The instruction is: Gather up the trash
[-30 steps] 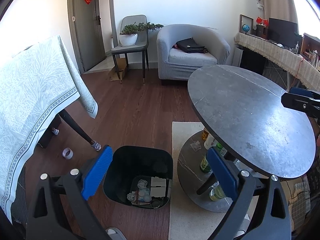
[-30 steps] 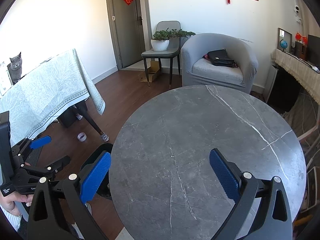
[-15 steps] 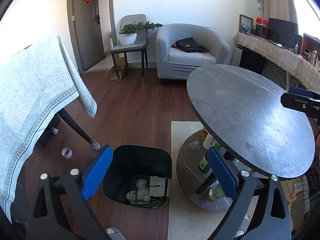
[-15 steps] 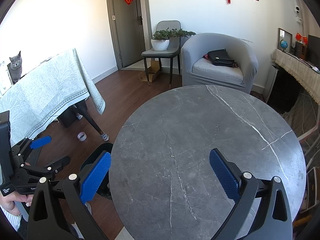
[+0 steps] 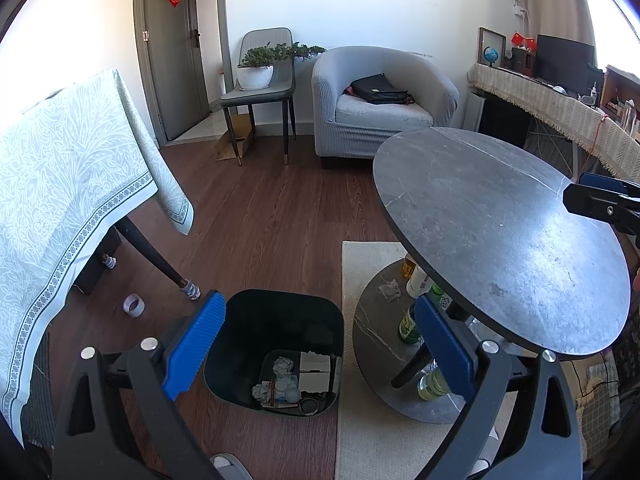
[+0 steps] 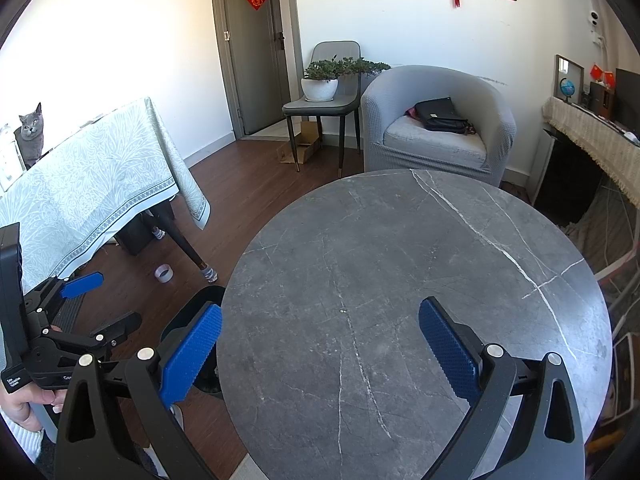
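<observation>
Hovering spread and empty, the left gripper (image 5: pixel 316 344) hangs over the bin (image 5: pixel 280 312), trash (image 5: pixel 288 380) inside; the right gripper (image 6: pixel 320 344), also spread, hangs over the table (image 6: pixel 400 260). Reaching the wad (image 5: pixel 390 290) on the lower shelf risks toppling bottles (image 5: pixel 408 322) beside it.

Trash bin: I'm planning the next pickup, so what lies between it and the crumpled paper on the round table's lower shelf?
In the left wrist view, only a strip of cream rug separates the trash bin from the crumpled paper.
</observation>
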Motion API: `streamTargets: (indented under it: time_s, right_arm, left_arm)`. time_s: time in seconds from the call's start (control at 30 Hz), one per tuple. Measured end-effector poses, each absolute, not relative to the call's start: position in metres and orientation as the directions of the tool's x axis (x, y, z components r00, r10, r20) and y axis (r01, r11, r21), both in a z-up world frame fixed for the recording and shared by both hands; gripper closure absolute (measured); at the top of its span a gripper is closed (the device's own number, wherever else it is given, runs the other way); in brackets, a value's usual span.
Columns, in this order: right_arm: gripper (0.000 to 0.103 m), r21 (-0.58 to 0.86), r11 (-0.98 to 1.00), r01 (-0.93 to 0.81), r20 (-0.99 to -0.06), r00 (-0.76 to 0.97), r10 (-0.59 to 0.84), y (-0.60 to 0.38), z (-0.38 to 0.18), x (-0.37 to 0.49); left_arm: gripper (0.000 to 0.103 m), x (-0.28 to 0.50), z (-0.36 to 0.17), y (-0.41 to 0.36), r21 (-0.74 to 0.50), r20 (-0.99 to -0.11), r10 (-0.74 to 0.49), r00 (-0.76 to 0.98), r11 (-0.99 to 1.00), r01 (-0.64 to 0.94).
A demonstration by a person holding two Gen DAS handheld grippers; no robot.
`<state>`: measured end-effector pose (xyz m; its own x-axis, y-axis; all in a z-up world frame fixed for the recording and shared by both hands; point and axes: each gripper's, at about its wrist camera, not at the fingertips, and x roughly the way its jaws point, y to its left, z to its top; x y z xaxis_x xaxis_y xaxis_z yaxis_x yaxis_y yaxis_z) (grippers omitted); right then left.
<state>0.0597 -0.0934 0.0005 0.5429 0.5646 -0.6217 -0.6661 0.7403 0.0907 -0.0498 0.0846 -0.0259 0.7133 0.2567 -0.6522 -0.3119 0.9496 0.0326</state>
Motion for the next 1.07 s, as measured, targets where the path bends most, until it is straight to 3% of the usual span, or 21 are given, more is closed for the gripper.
streamTargets:
  time_s: [1.07]
  right_arm:
    - [0.004, 0.051, 0.736, -0.675, -0.640, 0.543, 0.543, -0.0929, -0.0024, 0.0620]
  left_arm:
    - [0.006, -0.0433, -0.0254, 0.0810, 0.025, -0.652, 0.249, 0.716, 0.951, -0.308]
